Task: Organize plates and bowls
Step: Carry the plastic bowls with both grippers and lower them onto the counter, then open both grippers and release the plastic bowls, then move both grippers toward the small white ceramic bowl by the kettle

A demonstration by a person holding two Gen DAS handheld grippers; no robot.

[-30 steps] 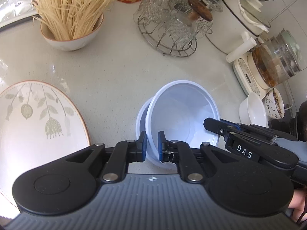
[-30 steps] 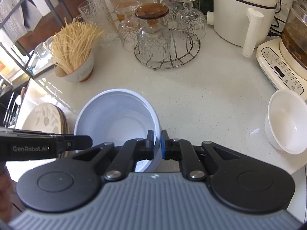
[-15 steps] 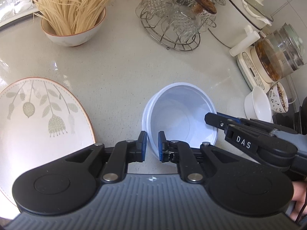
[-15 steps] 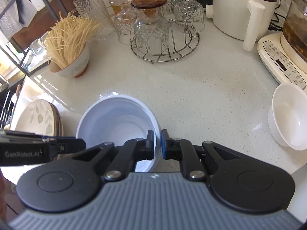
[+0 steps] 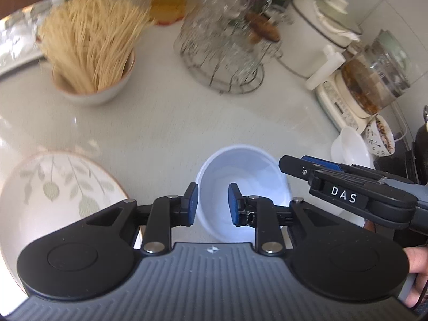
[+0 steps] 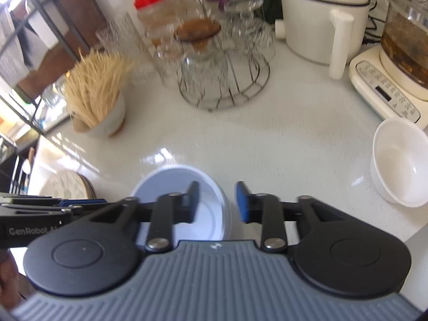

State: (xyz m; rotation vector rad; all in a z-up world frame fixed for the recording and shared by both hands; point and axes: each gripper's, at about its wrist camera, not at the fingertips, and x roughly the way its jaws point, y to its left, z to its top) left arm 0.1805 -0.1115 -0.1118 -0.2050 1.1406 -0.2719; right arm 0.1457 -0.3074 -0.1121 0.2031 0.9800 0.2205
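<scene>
- Pale tabletop [image 5: 187, 123] under us, crowded at the back with glasses and a noodle bowl [image 5: 91, 91].
- Both jaws were clamped on the blue bowl [image 5: 240, 187]; now the left hand-held gripper [image 5: 211, 204] is opening, rim between its pads but free.
- Right hand-held gripper [image 6: 217, 200] is opening too, straddling the far rim.
- We judge the bowl set down beside the plate [image 5: 48, 187]; white bowl [image 6: 401, 160] likely next.

My left hand-held gripper [image 5: 211, 203] and right hand-held gripper [image 6: 217, 202] both tilt down, jaws opening, pads clear of anything; the right shows at three o'clock.
</scene>
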